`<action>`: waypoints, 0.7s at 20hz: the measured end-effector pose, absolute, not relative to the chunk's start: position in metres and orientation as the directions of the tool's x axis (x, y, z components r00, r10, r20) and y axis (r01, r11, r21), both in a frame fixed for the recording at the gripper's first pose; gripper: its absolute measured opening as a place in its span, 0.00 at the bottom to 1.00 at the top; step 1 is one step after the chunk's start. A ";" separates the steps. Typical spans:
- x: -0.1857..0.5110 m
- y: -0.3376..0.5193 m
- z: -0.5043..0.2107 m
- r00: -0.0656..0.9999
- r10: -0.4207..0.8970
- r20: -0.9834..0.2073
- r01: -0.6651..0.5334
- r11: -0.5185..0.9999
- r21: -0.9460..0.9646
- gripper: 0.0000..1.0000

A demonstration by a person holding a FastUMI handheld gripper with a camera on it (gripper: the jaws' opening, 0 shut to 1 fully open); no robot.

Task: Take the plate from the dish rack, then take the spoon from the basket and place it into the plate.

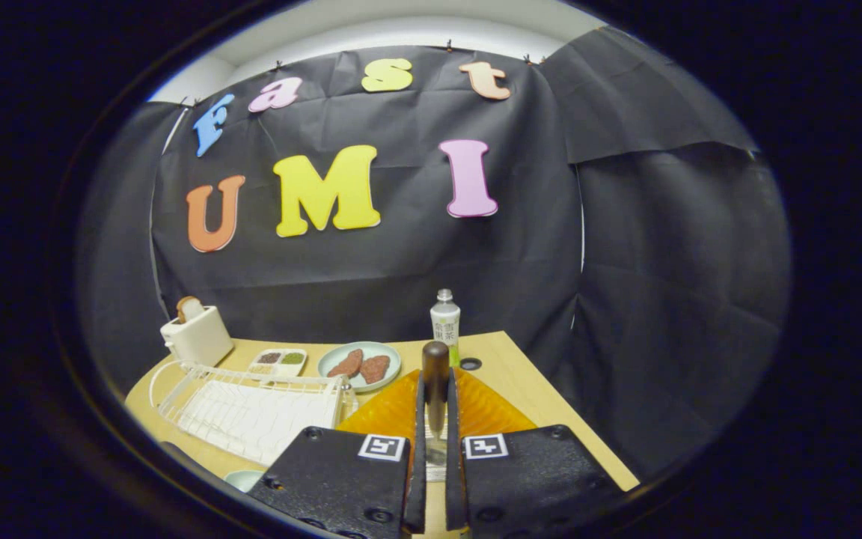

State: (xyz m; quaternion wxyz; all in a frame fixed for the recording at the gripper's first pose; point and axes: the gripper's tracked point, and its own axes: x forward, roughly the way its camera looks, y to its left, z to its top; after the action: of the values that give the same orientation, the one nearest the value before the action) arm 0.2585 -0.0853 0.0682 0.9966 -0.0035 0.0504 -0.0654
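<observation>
I see the wooden table [521, 374] inside the black-cloth booth. The white dish rack [251, 408] sits just ahead-left of the fingers, and the orange plate [476, 408] lies flat right under and ahead of them. My gripper [435, 419] is clamped narrow on the spoon [435, 374], whose long axis runs straight forward, dark handle end out over the plate. I judge lowering and release come next.

gripper [435, 419]: fingers clamped on the spoon [435, 382], dark handle poking up
plate [442, 408]: amber, right under the fingers
dish rack [251, 408]: white wire, to the left
far side: toaster [197, 335], bottle [445, 323], plate with patties [360, 366]
</observation>
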 end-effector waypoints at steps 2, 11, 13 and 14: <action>0.237 -0.068 0.074 0.990 -0.114 -0.080 0.112 0.993 -0.034 0.15; 0.162 0.029 0.053 0.997 0.009 -0.075 -0.014 0.998 -0.066 0.15; 0.152 0.044 0.040 0.996 0.005 -0.085 -0.014 0.994 -0.110 0.15; 0.146 0.050 0.035 0.996 -0.004 -0.085 -0.007 0.992 -0.125 0.15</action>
State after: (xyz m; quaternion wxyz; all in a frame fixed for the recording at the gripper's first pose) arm 0.1464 0.0503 0.0349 0.9971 -0.0627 0.0427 0.0008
